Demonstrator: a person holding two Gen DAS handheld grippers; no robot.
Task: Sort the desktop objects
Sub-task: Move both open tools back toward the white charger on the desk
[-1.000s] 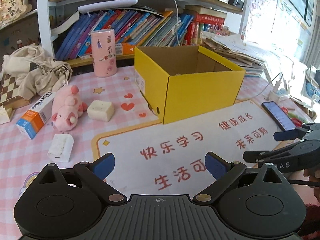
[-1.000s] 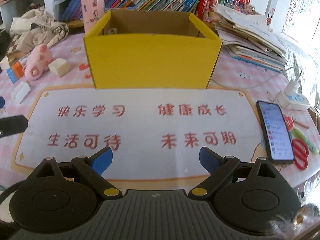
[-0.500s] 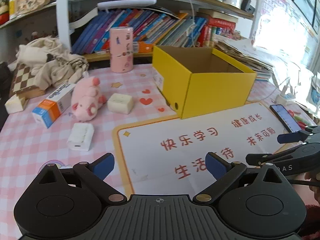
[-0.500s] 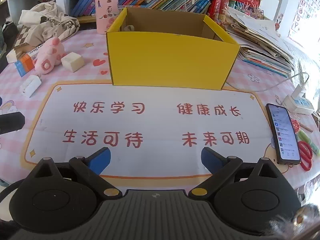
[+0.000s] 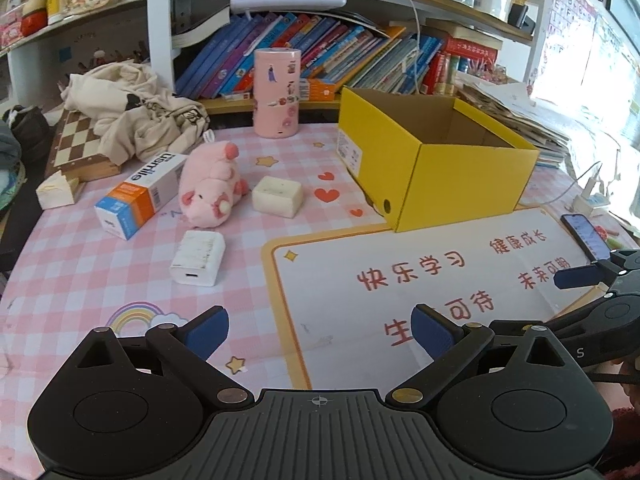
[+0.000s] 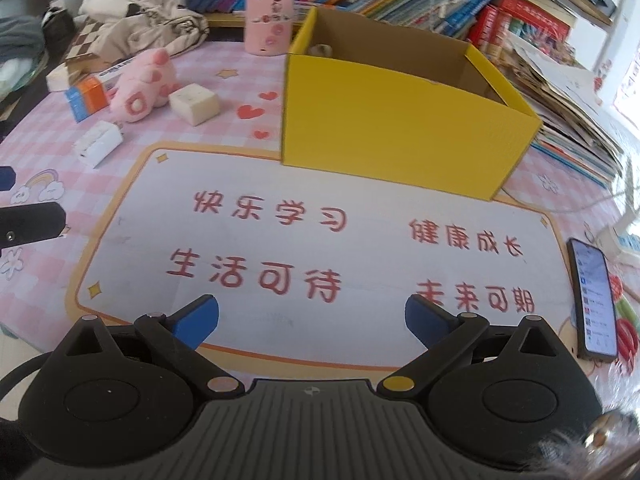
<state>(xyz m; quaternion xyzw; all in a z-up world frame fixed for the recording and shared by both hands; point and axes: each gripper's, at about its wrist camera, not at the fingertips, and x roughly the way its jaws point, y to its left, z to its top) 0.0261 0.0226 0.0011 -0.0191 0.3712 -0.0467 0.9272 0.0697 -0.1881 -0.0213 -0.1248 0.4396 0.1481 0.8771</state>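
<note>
From the left wrist view, the left gripper [image 5: 320,326] hangs over the pink checked surface [image 5: 80,272] with its fingers [image 5: 208,326] spread wide and nothing between them. Ahead on the left lies a loose cluster: a white charger [image 5: 198,258] nearest, a pink plush pig [image 5: 210,188] on its side, a cream block [image 5: 278,196] just beside it, and an orange-and-blue carton [image 5: 142,196] touching the pig's other flank. The pig looks soft and light, likely to squash, so a pinch across its body should hold. The charger and block look rigid and smooth; their flat opposite sides seem the safest grip. The carton is probably light and could dent if squeezed hard. The yellow box [image 5: 460,184] stands open to the right; from here its interior shows only bare cardboard walls.

From the right wrist view, the right gripper [image 6: 312,318] hovers over the white printed mat [image 6: 360,184], its fingers [image 6: 198,318] having just been opening, with nothing between them. The box sits straight ahead; a small pale object [image 6: 320,50] shows in its far left corner, too hidden to identify. A phone [image 6: 594,300] lies at the right edge.
</note>
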